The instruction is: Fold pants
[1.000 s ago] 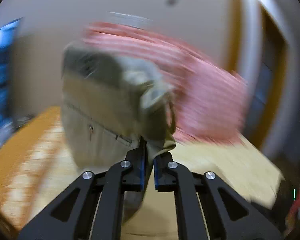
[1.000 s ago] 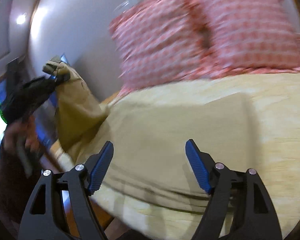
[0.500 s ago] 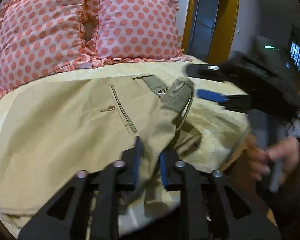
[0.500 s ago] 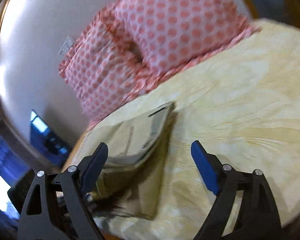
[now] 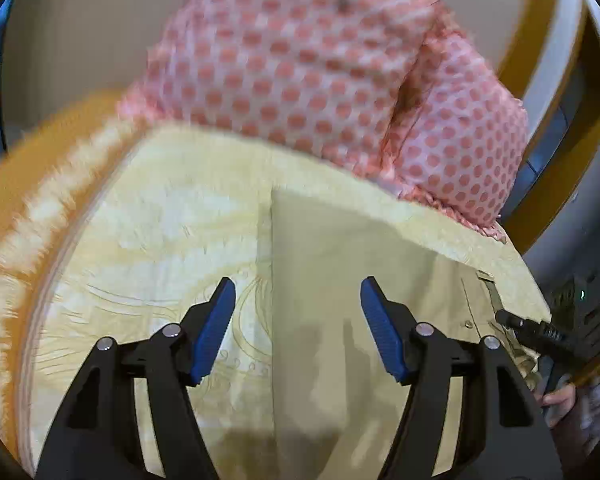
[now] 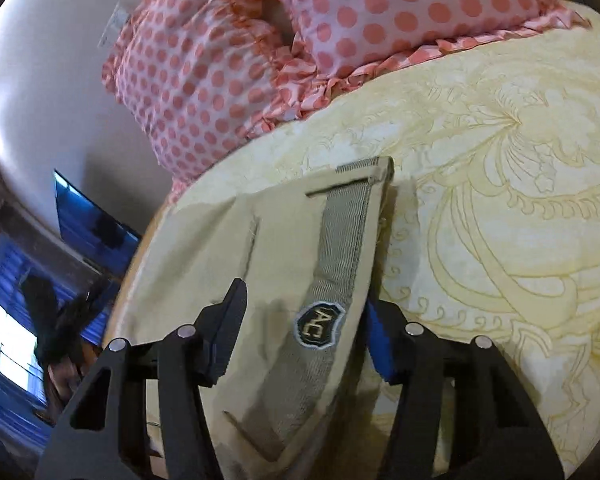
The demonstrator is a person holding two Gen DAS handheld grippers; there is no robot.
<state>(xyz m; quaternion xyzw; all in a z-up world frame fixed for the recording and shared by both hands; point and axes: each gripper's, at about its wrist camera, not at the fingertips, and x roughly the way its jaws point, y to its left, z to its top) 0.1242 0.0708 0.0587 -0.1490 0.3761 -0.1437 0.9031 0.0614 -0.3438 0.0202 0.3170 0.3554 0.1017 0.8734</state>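
Observation:
Khaki pants (image 5: 364,280) lie on the yellow bedspread (image 5: 172,216). My left gripper (image 5: 298,320) is open and empty, just above the pants' left edge. In the right wrist view the pants' waistband (image 6: 340,248), grey elastic with a dark badge (image 6: 319,324), lies between the fingers of my right gripper (image 6: 304,332), which is open and straddles it. The right gripper also shows at the right edge of the left wrist view (image 5: 540,330), near the pants' button.
Two pink polka-dot pillows (image 6: 260,48) lean against the wall at the head of the bed. The orange bed edge (image 5: 32,168) runs on the left. A door frame (image 5: 556,80) stands beyond the pillows. A dark screen (image 6: 88,224) hangs on the wall at left.
My left gripper let go of the pants and opened; the pants now lie on the bed. My right gripper moved down over the waistband.

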